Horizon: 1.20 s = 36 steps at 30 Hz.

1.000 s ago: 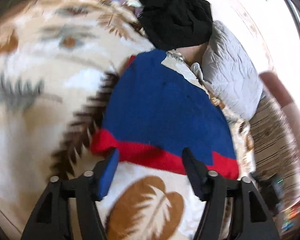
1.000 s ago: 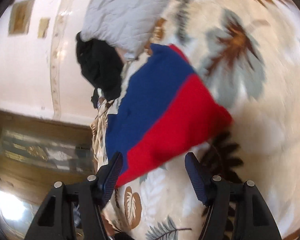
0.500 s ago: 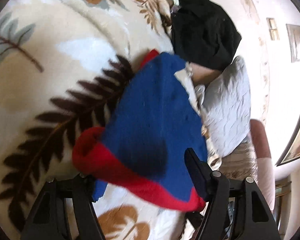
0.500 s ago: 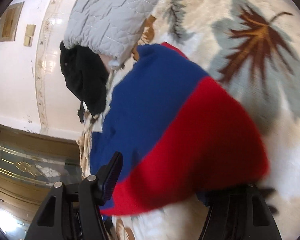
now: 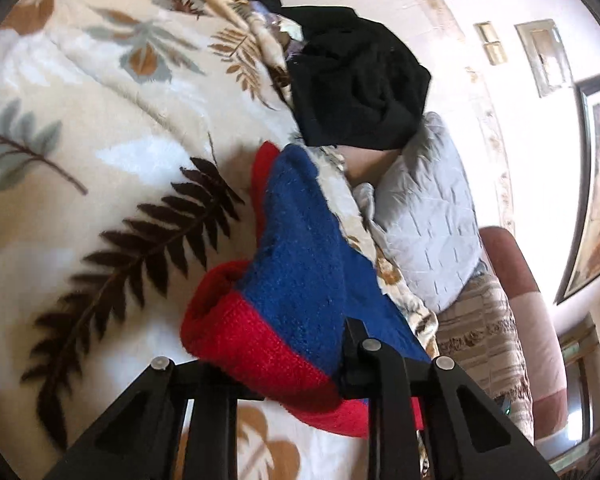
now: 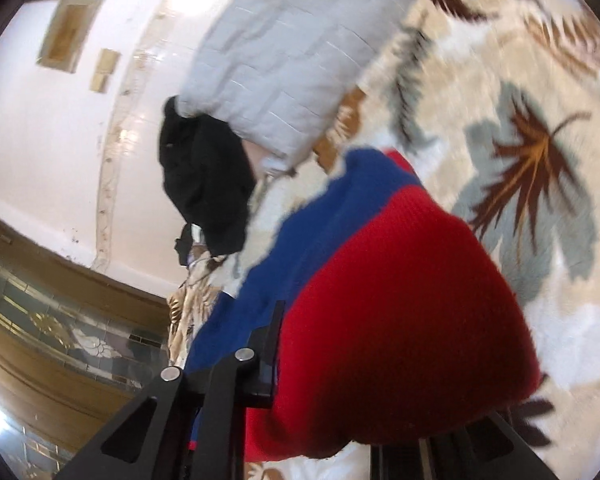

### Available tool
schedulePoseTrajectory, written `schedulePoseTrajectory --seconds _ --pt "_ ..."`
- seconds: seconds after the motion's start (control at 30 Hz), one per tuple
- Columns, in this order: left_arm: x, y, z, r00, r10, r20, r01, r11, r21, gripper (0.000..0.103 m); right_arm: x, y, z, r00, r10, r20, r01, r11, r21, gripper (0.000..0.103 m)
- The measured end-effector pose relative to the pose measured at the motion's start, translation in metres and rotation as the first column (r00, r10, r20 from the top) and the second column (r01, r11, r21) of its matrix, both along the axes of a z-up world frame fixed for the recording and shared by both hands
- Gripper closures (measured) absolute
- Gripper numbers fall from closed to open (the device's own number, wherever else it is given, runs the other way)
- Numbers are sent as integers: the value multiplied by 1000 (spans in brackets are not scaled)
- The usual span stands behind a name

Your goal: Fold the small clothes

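Both grippers' jaws were closing on the red-and-blue knitted garment, bunched on the leaf-patterned blanket: left gripper at its red hem, right gripper likewise. Black clothing lay at one o'clock.

Both wrist views look down close along their tongs, sharing the knit garment and blanket.

Bright daylight blows out the white wall; fisheye bending darkens the corners, and the right-wrist view's leaf-print blanket smears with motion blur.
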<state>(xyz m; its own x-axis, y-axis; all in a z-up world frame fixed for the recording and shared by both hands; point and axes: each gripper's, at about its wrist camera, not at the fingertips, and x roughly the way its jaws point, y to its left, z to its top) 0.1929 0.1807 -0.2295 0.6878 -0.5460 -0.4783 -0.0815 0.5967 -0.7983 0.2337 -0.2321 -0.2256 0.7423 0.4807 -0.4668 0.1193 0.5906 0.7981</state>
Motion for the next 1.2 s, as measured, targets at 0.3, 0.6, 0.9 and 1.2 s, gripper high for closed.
schedulePoseTrajectory --seconds 0.3,0.6,0.9,1.2 --pt "-108 8 -8 998 -13 -55 14 1000 28 78 -111 2 -13 985 139 -100 -144 988 -52 82" --pt "-106 7 -27 991 -8 -137 11 1000 20 51 -148 3 -18 919 286 -272 -301 954 -13 73" --pt "-105 3 -28 996 21 -84 -16 998 52 71 -127 36 32 889 433 -146 -444 895 -50 73" --pt "-105 -5 -6 1000 1 -24 2 988 155 76 -45 81 -52 891 386 -238 -415 906 -84 101"
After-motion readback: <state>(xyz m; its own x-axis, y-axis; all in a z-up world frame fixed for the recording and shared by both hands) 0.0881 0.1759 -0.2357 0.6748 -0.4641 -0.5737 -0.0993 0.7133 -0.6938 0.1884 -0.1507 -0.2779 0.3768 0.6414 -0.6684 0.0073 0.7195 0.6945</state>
